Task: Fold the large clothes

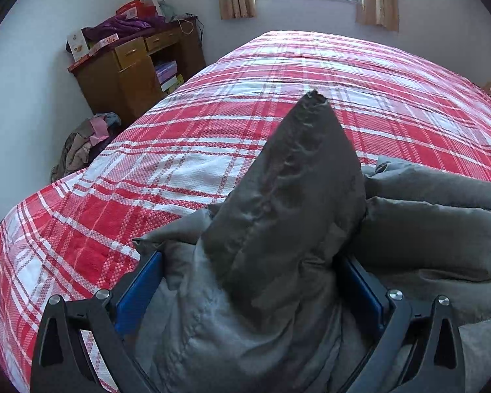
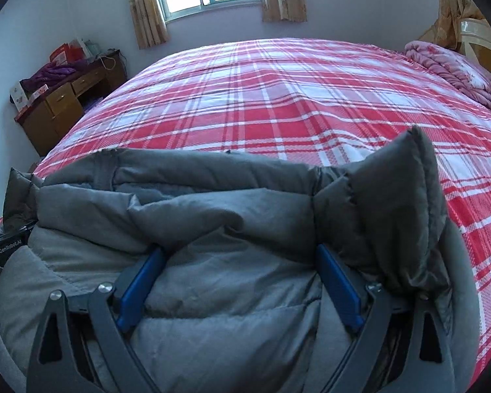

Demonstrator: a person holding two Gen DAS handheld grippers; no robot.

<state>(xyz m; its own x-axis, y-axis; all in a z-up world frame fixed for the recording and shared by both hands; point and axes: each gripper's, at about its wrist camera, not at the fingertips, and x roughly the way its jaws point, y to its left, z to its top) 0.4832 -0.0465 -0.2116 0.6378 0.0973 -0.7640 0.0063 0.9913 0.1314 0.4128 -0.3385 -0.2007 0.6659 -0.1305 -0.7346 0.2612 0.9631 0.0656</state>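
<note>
Across the plaid bed [image 2: 278, 98], both grippers' jaws clamp the grey padded coat [image 2: 212, 203]; wooden desk [image 1: 131, 72] stands beside

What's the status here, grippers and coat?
Left gripper and right gripper wide, gray coat bunched between fingers. Coat at near edge of plaid bed. Nothing blocking.

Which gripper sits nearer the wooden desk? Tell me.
Left. The left gripper holds the grey jacket at the bed's desk-side edge; the wooden desk looms close. The right gripper sits farther along.
</note>
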